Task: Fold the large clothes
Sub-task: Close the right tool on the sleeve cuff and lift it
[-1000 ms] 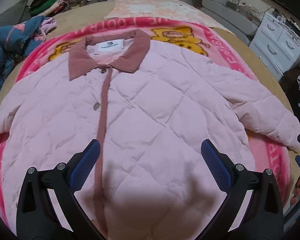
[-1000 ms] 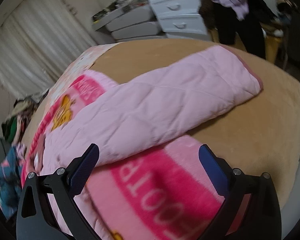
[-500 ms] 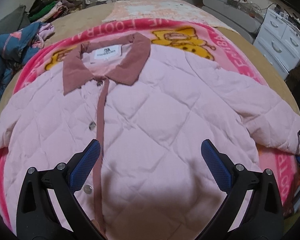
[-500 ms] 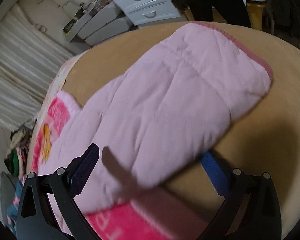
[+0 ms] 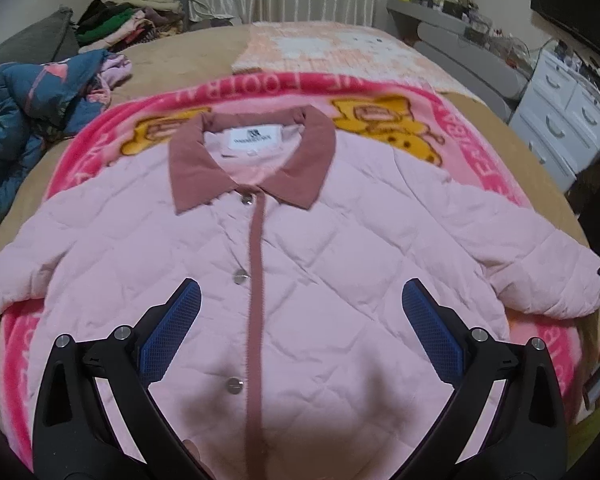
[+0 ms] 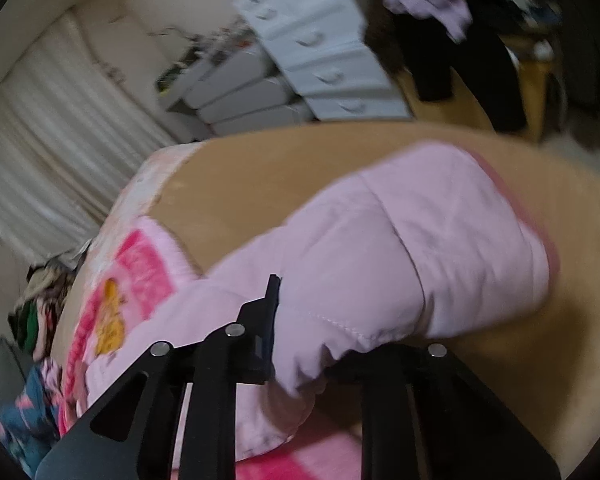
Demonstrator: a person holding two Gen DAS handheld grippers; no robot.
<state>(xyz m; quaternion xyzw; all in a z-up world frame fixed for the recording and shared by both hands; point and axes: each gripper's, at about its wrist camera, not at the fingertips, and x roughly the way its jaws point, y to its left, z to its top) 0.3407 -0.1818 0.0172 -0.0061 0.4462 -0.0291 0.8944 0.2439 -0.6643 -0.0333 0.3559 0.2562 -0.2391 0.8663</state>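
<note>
- Item: pink quilted jacket (image 5: 300,264), spread front-up and buttoned on a pink cartoon blanket (image 5: 492,160) over the bed (image 5: 172,56); collar at the far end, hem near.
- Long axis: near to far along the button strip; the sleeves run out crosswise, left and right.
- Left gripper (image 5: 300,320): fingers spread wide, holding nothing, poised above the lower front, astride the strip.
- Right gripper (image 6: 340,320): clamped on the right sleeve (image 6: 420,248) near its cuff, at the jacket's right edge.
- Judgement: the right side is the nearer hand for the sleeve; the fold would carry it leftward, across the long axis, onto the body.
</note>
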